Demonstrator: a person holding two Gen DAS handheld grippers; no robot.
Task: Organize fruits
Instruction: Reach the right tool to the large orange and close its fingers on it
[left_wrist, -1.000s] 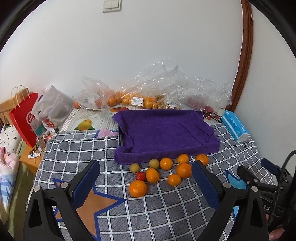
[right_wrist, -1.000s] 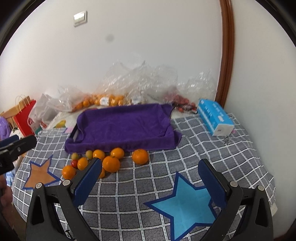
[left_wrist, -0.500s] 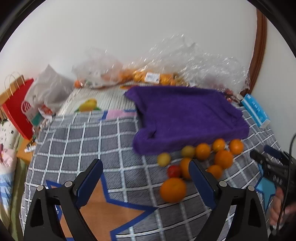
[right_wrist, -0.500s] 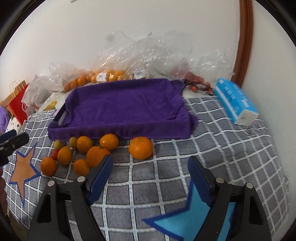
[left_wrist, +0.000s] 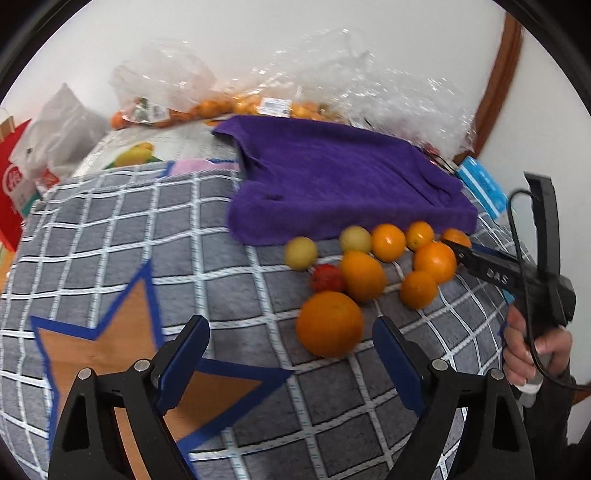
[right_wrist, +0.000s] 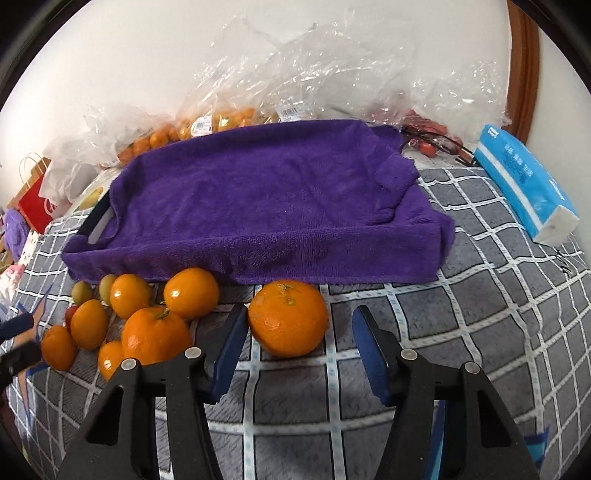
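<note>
Right tool (right_wrist: 299, 334) has its jaws closing around a large orange (right_wrist: 288, 317) that lies between them on the grey checked blanket (right_wrist: 480, 314), the pads seemingly not yet pressing; left tool (left_wrist: 290, 345) is wide, narrowing slightly, with another orange (left_wrist: 330, 323) just ahead and nothing between its jaws; bare blanket spreads left of the fruit cluster (left_wrist: 388, 258); purple towel-covered tray (right_wrist: 266, 199) edges the fruit; blue tissue pack (right_wrist: 524, 184) bears unreadable print.
</note>
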